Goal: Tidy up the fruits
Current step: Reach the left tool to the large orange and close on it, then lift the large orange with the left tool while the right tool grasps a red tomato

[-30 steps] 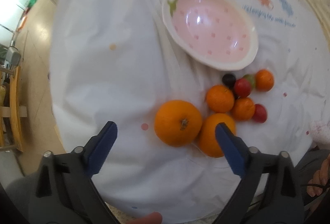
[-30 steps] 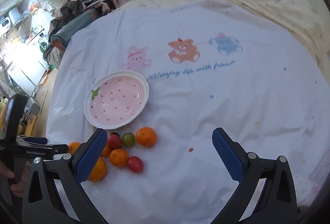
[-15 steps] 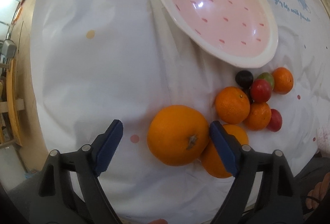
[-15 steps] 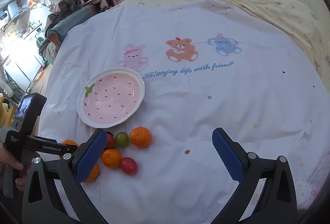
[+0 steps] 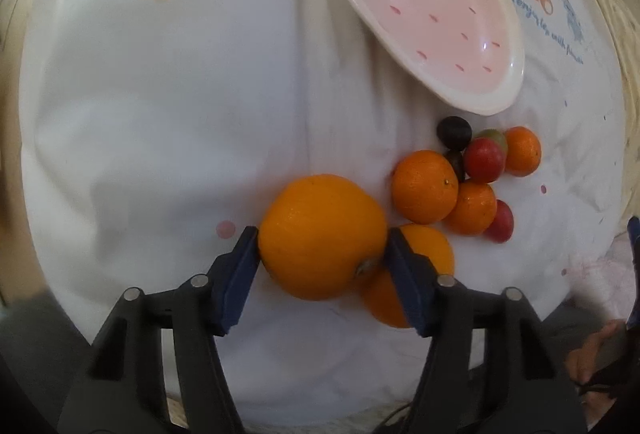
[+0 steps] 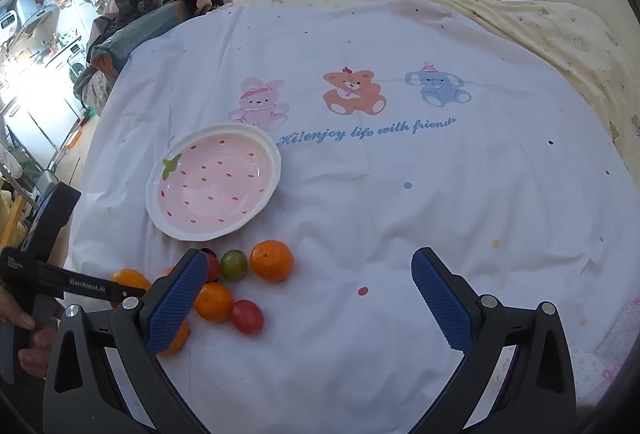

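Note:
On the white sheet, a large orange (image 5: 316,214) sits between the blue pads of my left gripper (image 5: 319,239). The jaws are closing, and both pads touch its sides. A second orange (image 5: 430,246) lies partly hidden behind the right finger. Beside it is a cluster of mandarins (image 5: 424,186), red tomatoes (image 5: 483,160) and a dark fruit (image 5: 453,132). The pink strawberry plate (image 5: 500,102) lies beyond, with nothing in it. My right gripper (image 6: 308,290) hovers open and holds nothing, with a mandarin (image 6: 272,260) and a green tomato (image 6: 234,265) near its left finger.
The sheet (image 6: 400,194) with printed cartoon animals covers a bed. A yellow quilt (image 6: 560,34) lies to the right and a pile of clothes (image 6: 160,6) at the back left. The bed edge drops to the floor on the left. A hand (image 6: 28,354) holds the left gripper.
My left gripper came down over the large orange and its jaws narrowed until the pads met the fruit. The right gripper stayed nearly still and open.

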A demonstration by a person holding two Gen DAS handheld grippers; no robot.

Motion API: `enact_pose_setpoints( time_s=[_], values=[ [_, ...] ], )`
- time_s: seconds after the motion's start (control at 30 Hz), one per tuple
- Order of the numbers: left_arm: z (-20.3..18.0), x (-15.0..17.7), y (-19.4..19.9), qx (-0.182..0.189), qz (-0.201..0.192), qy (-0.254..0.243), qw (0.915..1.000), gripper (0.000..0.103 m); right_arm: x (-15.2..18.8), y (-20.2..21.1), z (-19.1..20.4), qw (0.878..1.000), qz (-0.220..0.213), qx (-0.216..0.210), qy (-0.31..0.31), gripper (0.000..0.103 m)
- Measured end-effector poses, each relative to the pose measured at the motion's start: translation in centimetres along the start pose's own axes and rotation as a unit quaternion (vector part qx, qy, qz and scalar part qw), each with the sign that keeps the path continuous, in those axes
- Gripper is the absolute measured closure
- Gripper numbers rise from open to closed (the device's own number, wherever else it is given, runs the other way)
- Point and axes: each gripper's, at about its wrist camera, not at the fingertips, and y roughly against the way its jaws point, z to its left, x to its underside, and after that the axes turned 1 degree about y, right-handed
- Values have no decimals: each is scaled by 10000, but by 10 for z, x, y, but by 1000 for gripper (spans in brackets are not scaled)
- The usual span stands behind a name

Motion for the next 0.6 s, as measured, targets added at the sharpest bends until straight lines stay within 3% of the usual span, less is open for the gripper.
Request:
enact_pose_setpoints(
  time_s=[0.3,0.4,0.5,0.57,0.6],
  values=[
    [-23,8,22,-190,-332,-296,9988,50,5,-3,6,9997,41,146,188,0],
    [-28,21,53,-770,-842,-778,9904,50,6,-2,5,9997,31,174,164,0],
    [-26,18,73,-868,-1078,-928,9860,50,6,-5,4,9997,84,168,151,0],
    [-21,24,79,-868,-1143,-928,9853,50,6,-11,3,9996,266,-61,111,0],
    [-18,27,81,-908,-1175,-907,9847,50,7,-21,4,9977,585,-289,187,13]
  ],
)
